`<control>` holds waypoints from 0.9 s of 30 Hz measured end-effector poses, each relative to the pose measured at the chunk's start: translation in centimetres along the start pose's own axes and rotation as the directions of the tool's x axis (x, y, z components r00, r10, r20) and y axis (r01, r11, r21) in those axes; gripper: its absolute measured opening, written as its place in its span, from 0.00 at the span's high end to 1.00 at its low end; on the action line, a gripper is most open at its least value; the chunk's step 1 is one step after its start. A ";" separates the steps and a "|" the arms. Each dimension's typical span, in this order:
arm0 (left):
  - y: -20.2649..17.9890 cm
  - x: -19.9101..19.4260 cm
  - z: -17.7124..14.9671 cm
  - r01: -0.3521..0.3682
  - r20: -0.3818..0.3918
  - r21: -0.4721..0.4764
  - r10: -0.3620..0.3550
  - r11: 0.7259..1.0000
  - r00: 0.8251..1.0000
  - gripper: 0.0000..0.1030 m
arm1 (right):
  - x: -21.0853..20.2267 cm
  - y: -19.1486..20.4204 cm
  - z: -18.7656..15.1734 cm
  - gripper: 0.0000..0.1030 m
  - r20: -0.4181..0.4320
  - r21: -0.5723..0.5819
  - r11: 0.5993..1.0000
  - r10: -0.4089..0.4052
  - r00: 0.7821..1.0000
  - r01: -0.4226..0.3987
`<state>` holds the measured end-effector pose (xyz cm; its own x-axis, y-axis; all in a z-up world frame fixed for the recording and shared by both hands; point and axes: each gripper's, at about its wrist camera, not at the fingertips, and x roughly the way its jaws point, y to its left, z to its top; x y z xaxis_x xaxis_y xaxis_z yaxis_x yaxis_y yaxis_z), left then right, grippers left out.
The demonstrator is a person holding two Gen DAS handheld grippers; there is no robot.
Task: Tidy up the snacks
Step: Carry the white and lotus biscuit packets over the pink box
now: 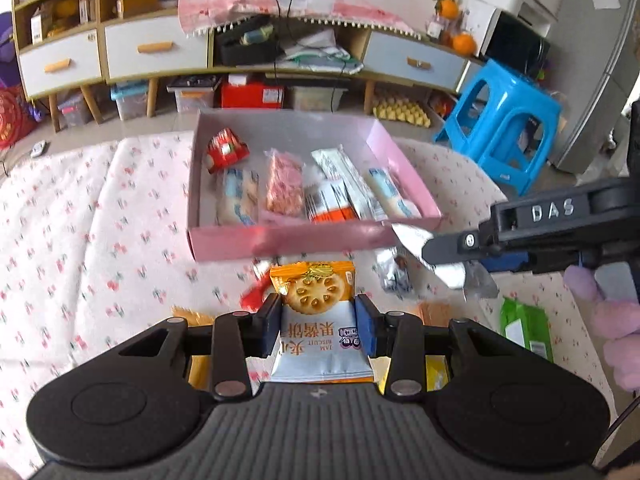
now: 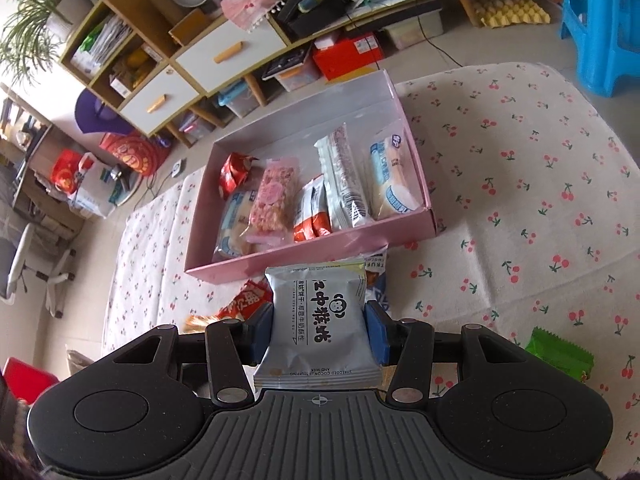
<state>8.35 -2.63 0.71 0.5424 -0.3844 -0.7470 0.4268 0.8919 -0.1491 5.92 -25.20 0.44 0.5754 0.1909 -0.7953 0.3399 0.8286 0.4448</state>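
My left gripper (image 1: 318, 324) is shut on a jam biscuit packet (image 1: 320, 320), orange and white, held above the cherry-print cloth just short of the pink box (image 1: 280, 240). My right gripper (image 2: 318, 332) is shut on a silver-grey biscuit packet (image 2: 318, 320), also near the box's front wall (image 2: 320, 252). The right gripper also shows in the left wrist view (image 1: 444, 250), at the box's front right corner. The box holds several wrapped snacks: a red packet (image 2: 234, 174), a pink bar (image 2: 274, 200), white sticks (image 2: 344, 178).
Loose snacks lie on the cloth: a red packet (image 2: 244, 302), a green packet (image 2: 560, 354), a silver wrapper (image 1: 394, 276). A blue stool (image 1: 504, 128) stands right of the table. Shelves and drawers (image 1: 156, 50) line the far wall.
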 end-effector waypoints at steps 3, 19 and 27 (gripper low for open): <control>0.5 0.2 1.1 -0.021 0.026 0.024 0.020 0.999 0.999 0.65 | 0.1 0.1 0.8 0.54 0.007 0.006 1.000 -0.008 1.000 0.008; 2.2 7.0 6.2 -0.003 0.112 0.025 0.000 1.000 0.994 0.65 | 5.4 -0.6 7.6 0.54 0.118 -0.038 0.998 -0.054 0.992 0.058; 2.5 8.8 6.4 0.011 0.117 0.037 -0.015 0.999 0.993 0.65 | 7.4 -1.3 9.0 0.54 0.171 -0.093 0.994 -0.047 0.984 0.063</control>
<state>18.80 -5.32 -2.09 0.6165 -0.4232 -0.6640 0.4596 0.8781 -0.1330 16.41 -29.62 -2.30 0.6773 0.0595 -0.7333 0.3052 0.8842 0.3537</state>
